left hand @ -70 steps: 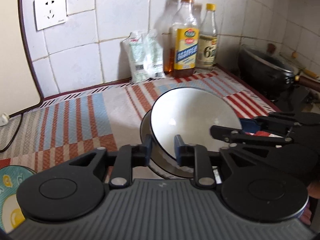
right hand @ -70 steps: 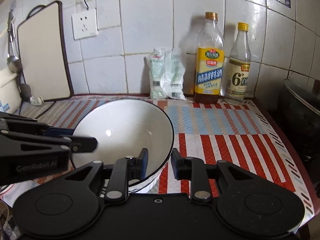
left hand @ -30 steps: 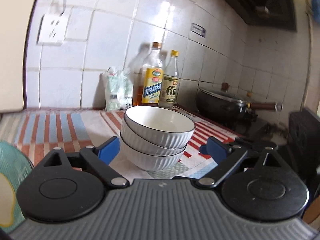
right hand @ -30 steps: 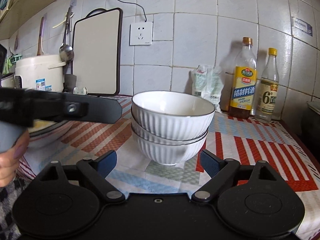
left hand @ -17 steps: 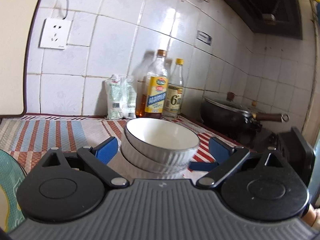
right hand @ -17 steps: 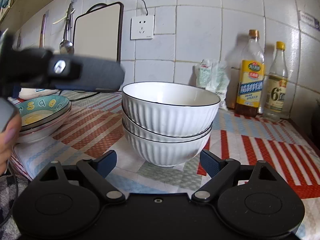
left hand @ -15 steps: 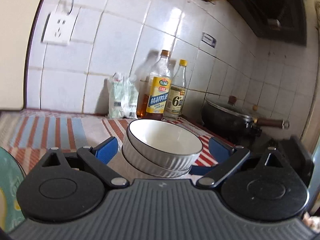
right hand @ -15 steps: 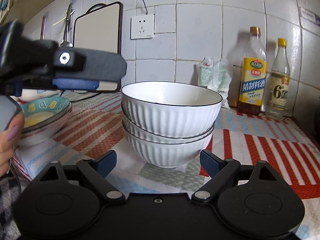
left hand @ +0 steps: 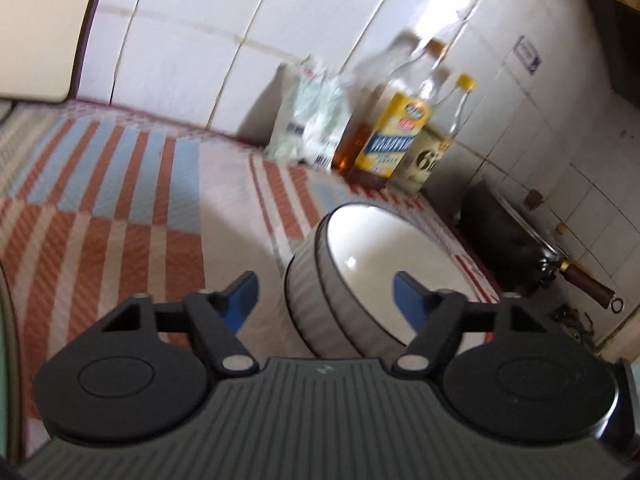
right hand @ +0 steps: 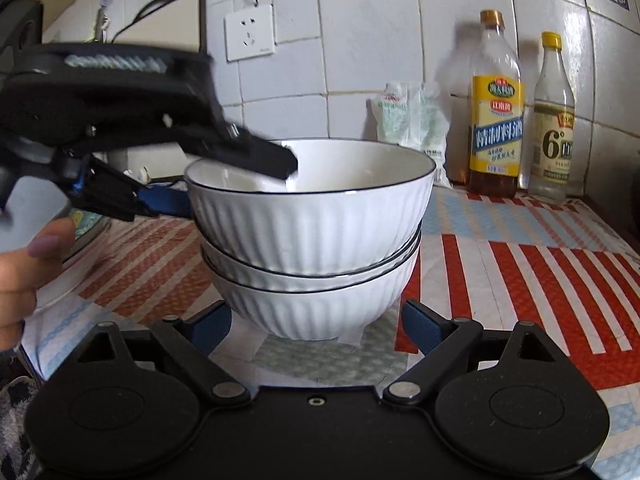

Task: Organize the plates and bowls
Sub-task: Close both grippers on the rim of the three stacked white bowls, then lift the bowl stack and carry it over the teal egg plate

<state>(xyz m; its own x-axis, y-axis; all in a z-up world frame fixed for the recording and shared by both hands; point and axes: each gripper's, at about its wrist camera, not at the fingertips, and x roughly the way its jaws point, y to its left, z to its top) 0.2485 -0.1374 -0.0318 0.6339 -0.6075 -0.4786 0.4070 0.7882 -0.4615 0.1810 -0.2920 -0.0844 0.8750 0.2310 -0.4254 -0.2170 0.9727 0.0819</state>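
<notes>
So the stack of white bowls point(right hand: 310, 236) sits on the striped surface point(right hand: 520, 264), dead ahead at 12 o'clock from my right claw point(right hand: 316, 326), which is spread wide and empty. My left claw point(left hand: 326, 296) is wide too, straddling the top bowl's rim from 9 o'clock. Bottles point(right hand: 496, 120) at 1 o'clock.

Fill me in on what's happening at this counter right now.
A person holding a gripper in each hand is tidying dishes. Three white ribbed bowls sit nested in one stack on the striped cloth. The left gripper is open, with one finger over the top bowl's rim and the other outside it. The right gripper is open too, low in front of the stack. Neither holds anything. Two bottles stand by the tiled wall.
</notes>
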